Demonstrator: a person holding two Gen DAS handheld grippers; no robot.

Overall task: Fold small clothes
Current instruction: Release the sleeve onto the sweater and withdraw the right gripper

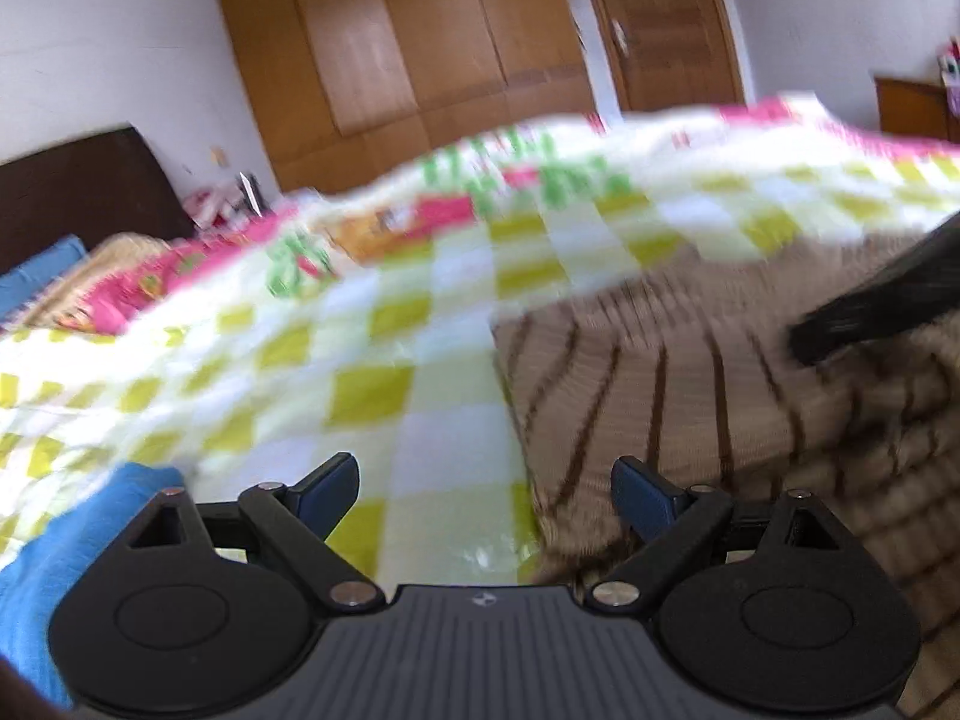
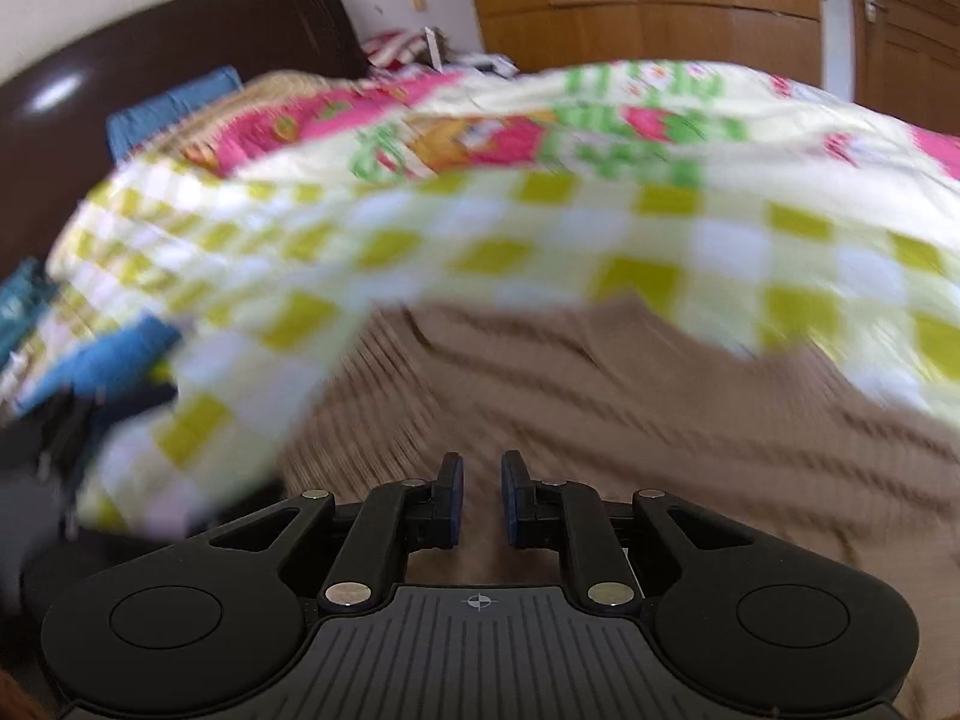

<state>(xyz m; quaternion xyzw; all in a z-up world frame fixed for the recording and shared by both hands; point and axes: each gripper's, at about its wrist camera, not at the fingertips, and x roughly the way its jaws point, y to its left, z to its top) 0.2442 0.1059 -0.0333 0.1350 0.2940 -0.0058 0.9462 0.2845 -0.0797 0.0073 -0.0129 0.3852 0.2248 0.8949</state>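
Lying across the near part of the bed, the brown ribbed knit garment with thin dark stripes (image 1: pixel 690 396) spreads over a green-and-white checked quilt with pink strawberry prints (image 1: pixel 372 324), its left edge running straight toward the camera in the left wrist view. At the bed's left edge a bright blue piece of cloth (image 1: pixel 66 546) sits just beside the left gripper (image 1: pixel 485 495). That gripper hangs over the quilt with its jaws spread wide and nothing between them; its right finger is over the garment's left border, though contact cannot be judged. Further right in the same view, a blurred black shape, apparently the other tool, reaches in above the garment. Behind the bed stand a dark brown headboard (image 1: pixel 84 192) and a wooden wardrobe (image 1: pixel 420 42).

In the right wrist view the right gripper (image 2: pixel 482 495) is over the brown garment, jaws set narrowly apart with a clear gap and no cloth pinched. Both views are smeared.
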